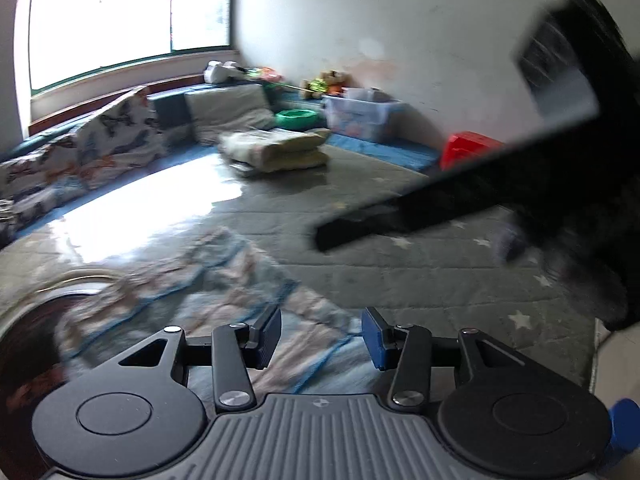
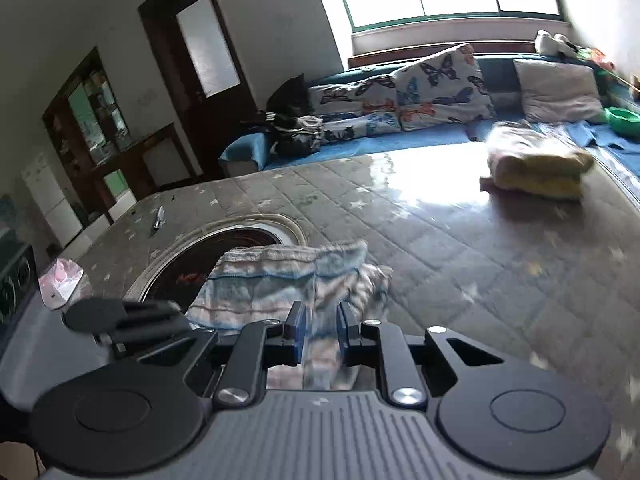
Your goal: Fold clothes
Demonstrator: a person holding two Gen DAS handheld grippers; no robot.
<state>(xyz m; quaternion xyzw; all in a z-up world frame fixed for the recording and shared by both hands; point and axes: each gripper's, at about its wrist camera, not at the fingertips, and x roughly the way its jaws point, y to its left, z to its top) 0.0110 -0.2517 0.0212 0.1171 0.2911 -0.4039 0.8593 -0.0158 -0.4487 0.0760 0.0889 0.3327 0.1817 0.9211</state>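
The right gripper [image 2: 319, 334], at lower centre of its view, pinched a fold of the pale blue-and-pink striped garment [image 2: 280, 280], which lay on the grey star-patterned quilted mat [image 2: 460, 248]. The left gripper [image 1: 321, 338] hovered above the garment [image 1: 224, 280], jaws spread wide, empty.

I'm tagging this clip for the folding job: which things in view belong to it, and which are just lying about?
Belongs to the job:
pale blue-and-pink striped garment
right gripper, jaws shut on it
left gripper, jaws open

Just lying about:
folded yellow blanket
butterfly-print cushions
green plastic basin
red plastic box
pen
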